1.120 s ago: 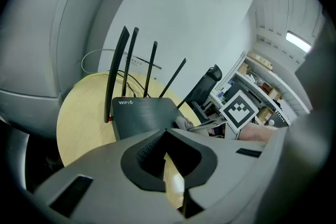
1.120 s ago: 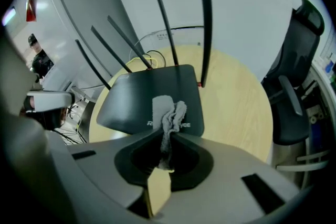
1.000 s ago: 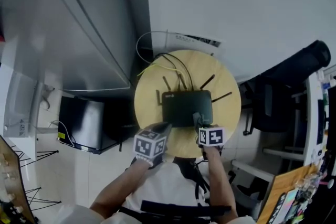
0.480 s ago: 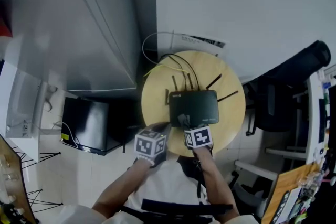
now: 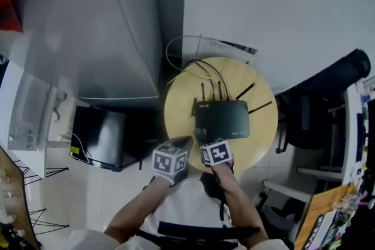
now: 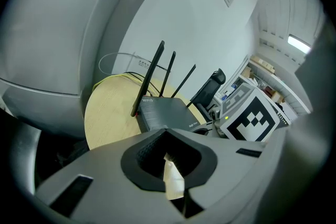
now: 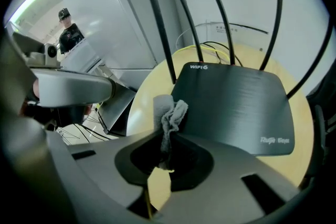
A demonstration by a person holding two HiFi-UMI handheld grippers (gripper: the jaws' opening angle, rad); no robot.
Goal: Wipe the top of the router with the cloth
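Note:
A black router [image 5: 222, 119] with several upright antennas lies on a small round wooden table [image 5: 263, 126]. My right gripper [image 5: 203, 137] is shut on a crumpled grey cloth [image 7: 169, 115] and sits at the router's near left corner. In the right gripper view the cloth hangs just over that corner of the router [image 7: 236, 107], and whether it touches I cannot tell. My left gripper [image 5: 182, 143] hovers at the table's near left edge, beside the right one. Its jaws are shut with nothing held, and the router [image 6: 165, 114] lies ahead of them.
Black and yellow cables [image 5: 196, 70] trail off the table's far side toward the white wall. A tall grey cabinet [image 5: 105, 26] stands to the left, with a black box [image 5: 96, 137] on the floor below it. A black chair [image 5: 319, 99] is close on the right.
My right gripper with the cloth has slid left along the router's near edge, from its right part to its left corner. The left gripper has stayed put.

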